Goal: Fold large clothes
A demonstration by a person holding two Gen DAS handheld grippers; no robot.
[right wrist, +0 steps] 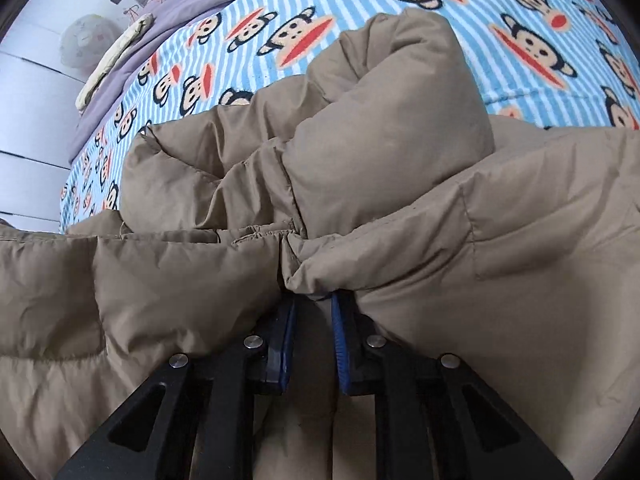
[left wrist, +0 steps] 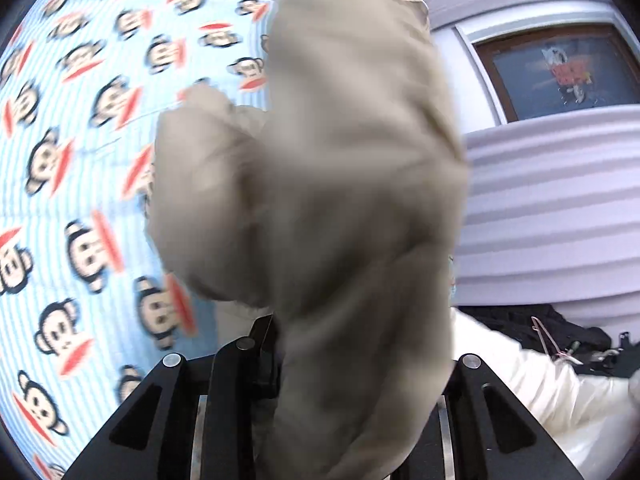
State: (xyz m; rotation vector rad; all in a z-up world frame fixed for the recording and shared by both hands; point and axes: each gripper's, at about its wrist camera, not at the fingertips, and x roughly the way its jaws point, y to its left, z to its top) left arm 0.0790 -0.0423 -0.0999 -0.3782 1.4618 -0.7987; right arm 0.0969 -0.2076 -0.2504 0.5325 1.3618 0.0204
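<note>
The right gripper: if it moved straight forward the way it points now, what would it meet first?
The right gripper is already pushed into the brown jacket, with fabric bunched around its tips. Going on, it would probably press deeper into the puffy folds; the striped sheet lies beyond them. Depth is hard to judge.

A home bedroom is indicated: a bed is covered by a blue-striped monkey-print sheet (right wrist: 256,32), with a lilac quilt (right wrist: 176,12) laid along its far edge, and a framed window (left wrist: 560,76) is seen in a white wall.
</note>
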